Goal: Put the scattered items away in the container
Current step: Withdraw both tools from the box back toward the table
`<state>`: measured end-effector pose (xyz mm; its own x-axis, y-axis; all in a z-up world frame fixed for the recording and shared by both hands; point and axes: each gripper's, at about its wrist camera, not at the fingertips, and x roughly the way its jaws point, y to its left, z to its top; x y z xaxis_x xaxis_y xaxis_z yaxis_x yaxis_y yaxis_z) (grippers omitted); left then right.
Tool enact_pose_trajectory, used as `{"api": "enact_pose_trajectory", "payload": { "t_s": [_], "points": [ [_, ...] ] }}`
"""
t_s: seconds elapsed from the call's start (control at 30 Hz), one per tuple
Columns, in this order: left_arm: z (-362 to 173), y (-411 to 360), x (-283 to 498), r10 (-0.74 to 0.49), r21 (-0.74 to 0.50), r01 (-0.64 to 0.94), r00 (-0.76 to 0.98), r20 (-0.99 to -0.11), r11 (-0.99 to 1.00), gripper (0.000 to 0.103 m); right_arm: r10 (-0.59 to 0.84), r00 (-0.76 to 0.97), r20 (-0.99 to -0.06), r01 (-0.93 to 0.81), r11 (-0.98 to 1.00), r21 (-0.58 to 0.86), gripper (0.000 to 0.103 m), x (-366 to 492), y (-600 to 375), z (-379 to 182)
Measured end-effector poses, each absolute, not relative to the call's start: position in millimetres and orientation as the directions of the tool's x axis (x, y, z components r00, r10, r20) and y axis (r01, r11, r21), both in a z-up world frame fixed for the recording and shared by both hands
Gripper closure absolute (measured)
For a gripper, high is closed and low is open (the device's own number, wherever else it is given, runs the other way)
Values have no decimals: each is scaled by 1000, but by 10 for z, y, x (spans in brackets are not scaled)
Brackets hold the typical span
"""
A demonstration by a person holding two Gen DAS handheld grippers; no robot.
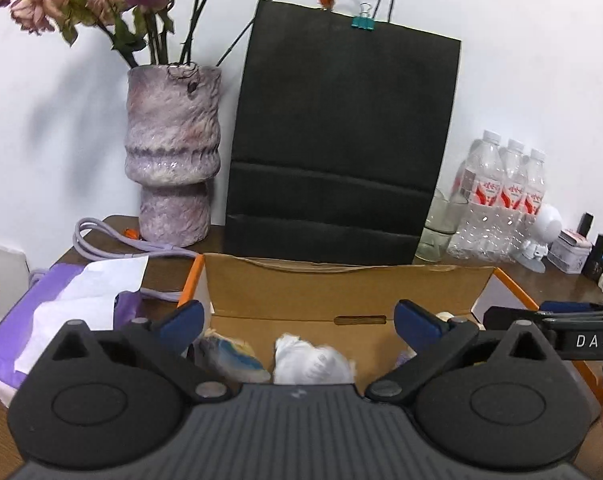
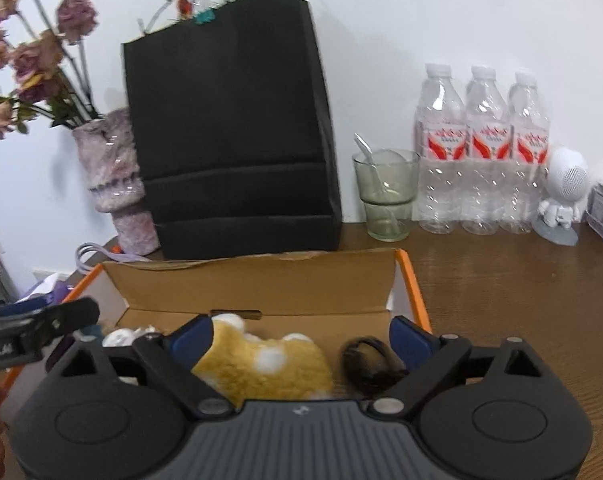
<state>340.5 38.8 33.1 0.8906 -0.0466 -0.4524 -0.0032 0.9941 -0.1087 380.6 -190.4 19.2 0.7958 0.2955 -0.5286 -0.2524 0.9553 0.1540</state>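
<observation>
The cardboard box [image 1: 341, 292] is sitting open on the wooden table [image 2: 521, 280], its back flap standing up against the black paper bag [image 1: 341, 140]. Inside the box a white crumpled item [image 1: 313, 360] and a blue-and-yellow item [image 1: 237, 354] are lying toward your left side, while a yellow plush toy [image 2: 261, 364] with white patches and a coiled black cable [image 2: 365, 364] are lying toward your right.

You are holding your left gripper [image 1: 299, 318] over the near edge of the box, tilted downward, with its blue pads spread wide and nothing pinched between them; the white item is lying below the gap. You are holding your right gripper [image 2: 301, 334] the same way just beside it, jaws released wide, the plush toy resting in the box beneath them without being pressed.

Left of the box, a purple pouch with white paper [image 1: 81, 292] and a lilac cable [image 1: 113, 248] are lying near the vase of dried roses [image 1: 173, 152]. Right of the box, behind it, a glass with a spoon [image 2: 385, 196], three water bottles [image 2: 485, 148] and a white figurine [image 2: 561, 196] are standing along the wall.
</observation>
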Motion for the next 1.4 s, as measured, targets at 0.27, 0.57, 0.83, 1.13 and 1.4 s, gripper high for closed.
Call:
{"api": "enact_pose_trajectory", "payload": {
  "t_s": [0.27,0.57,0.83,1.13,1.4],
  "points": [
    [376,399,3379,-29,-102,-20,891,-453,995,0,293,798,-527,-270,955,123,0,3720,-1814,270],
    [528,435,3177,-46,-109,2,913,-406,994,0,311,817,-486,-279,950,140,0,3550,-1834,419],
    [579,571,2789,-57,-74,31,923,-380,997,0,347,832,-434,-324,937,130,0,3184,-1848,545],
    [399,737,2289,-53,-52,34,901,-430,998,0,352,806,-476,-364,929,70,0,2654,-1795,386],
    [110,832,2065,-59,-82,20,858,-511,996,0,393,710,-584,-441,895,66,0,2276,-1586,-28]
  ]
}}
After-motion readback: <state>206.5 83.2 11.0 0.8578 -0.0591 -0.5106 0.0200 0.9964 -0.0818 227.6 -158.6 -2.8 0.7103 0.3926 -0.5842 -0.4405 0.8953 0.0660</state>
